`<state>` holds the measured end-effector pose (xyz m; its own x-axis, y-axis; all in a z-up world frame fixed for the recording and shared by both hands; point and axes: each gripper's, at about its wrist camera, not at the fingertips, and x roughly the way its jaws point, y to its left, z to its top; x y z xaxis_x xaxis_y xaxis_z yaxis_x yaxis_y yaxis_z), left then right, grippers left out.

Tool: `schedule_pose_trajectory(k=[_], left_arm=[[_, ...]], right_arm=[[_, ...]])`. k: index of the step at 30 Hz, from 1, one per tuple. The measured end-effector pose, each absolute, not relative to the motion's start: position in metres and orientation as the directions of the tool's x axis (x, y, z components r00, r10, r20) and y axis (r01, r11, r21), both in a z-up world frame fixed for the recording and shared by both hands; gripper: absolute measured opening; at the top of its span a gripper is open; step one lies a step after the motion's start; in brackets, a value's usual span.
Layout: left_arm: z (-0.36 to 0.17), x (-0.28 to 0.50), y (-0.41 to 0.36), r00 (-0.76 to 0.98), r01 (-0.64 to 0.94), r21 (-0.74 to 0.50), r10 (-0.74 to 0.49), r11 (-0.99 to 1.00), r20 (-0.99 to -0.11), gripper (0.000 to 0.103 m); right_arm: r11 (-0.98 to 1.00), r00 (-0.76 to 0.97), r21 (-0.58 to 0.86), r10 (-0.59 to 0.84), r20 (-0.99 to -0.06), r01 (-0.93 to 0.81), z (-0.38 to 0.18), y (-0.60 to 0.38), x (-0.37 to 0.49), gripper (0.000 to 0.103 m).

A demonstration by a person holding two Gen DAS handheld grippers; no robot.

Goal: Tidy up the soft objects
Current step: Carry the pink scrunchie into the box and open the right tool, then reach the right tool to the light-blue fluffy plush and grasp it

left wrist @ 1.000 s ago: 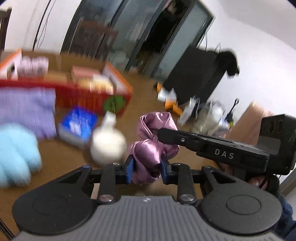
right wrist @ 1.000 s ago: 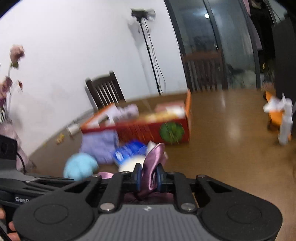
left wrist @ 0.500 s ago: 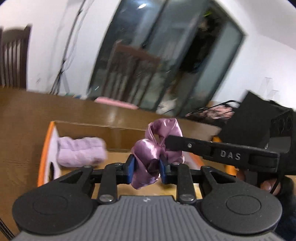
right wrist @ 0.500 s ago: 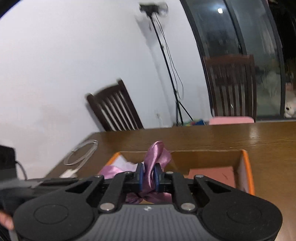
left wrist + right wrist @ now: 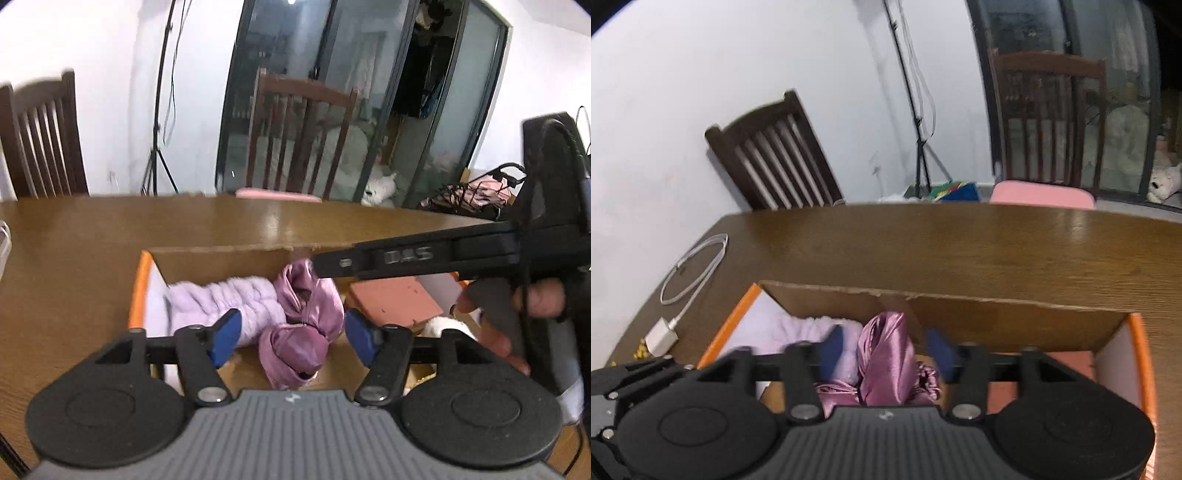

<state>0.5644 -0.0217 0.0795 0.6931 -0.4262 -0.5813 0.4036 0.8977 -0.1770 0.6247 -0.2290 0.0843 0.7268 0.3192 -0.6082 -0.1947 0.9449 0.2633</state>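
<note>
Both grippers letting go over the cardboard box [image 5: 221, 258]: left gripper [image 5: 291, 338] and right gripper [image 5: 884, 347] jaws just been opening, pads clear of the satin scrunchie [image 5: 299, 325], dropping beside the lilac fluffy item [image 5: 221, 302]. Scrunchie nearly in; can't tell what's left outside.

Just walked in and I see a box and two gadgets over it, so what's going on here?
A person is tidying soft things into a cardboard box on the wooden table, a pair of tongs in each hand. Both tongs have just been opening over the box: the left tongs and the right tongs stand apart from the purple satin scrunchie, which lies between them beside a fluffy lilac item. A pink pad lies further right in the box.
</note>
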Motion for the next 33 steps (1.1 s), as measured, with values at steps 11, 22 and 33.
schedule_pose_trajectory(k=[11,22,33], left_arm=[[0.128,0.444,0.006,0.835,0.357,-0.063,-0.349,0.932,-0.425,0.099],[0.11,0.281,0.0,0.921,0.312,0.0,-0.303,0.95,-0.245,0.103],[0.067,0.219,-0.006,0.935,0.159,-0.068,-0.172,0.985,-0.309,0.103]], right_arm=[[0.968,0.872,0.099,0.251,-0.421,-0.231,0.141,-0.257,0.463,0.08],[0.968,0.935,0.002,0.243,-0.259,-0.252,0.086,-0.282,0.276,0.09],[0.956,0.927,0.064,0.294,-0.235,-0.287,0.035,-0.321,0.204,0.094]])
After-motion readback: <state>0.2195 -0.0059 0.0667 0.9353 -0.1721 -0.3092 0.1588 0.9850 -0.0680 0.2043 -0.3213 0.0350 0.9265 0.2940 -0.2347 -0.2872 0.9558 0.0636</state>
